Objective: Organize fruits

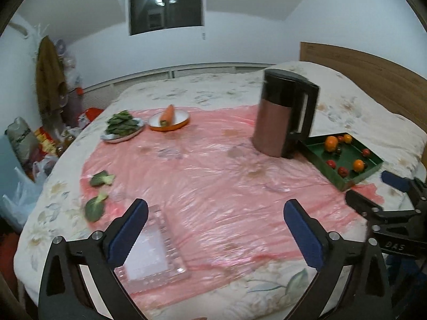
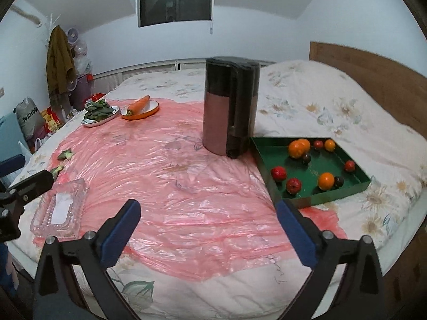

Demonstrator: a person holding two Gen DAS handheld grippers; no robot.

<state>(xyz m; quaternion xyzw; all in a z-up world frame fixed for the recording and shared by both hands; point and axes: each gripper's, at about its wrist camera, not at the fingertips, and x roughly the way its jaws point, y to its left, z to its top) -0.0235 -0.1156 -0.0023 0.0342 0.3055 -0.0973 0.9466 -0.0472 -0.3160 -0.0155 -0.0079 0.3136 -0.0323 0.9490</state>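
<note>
Both grippers hang above the near edge of the bed (image 2: 333, 101), and both are released, jaws wide with nothing between them. The left gripper (image 1: 214, 229) looks down over the pink plastic sheet (image 1: 213, 165), which is spread across the bedding, presumably to keep the covers clean. The right gripper (image 2: 208, 229) sits just beside the near corner of the green tray (image 2: 267, 160).

The fruits are all in that tray, on the right side of the bed: a big orange (image 2: 299, 148) and a smaller one (image 2: 326, 180), several red fruits (image 2: 278, 173), a couple of dark ones. They lie scattered, not grouped, so the sorting looks unfinished to me.

A tall kettle (image 2: 226, 106) stands upright right at the tray's far-left corner; it could get in the way of a reach from that side. At the far left, greens are heaped on a plate (image 1: 117, 138) and a carrot (image 1: 167, 114) lies in an orange-rimmed dish. Two loose leaves (image 1: 101, 178) lie on the sheet's left edge. An empty clear glass dish (image 1: 152, 245) waits near the left gripper, perhaps a destination.
</note>
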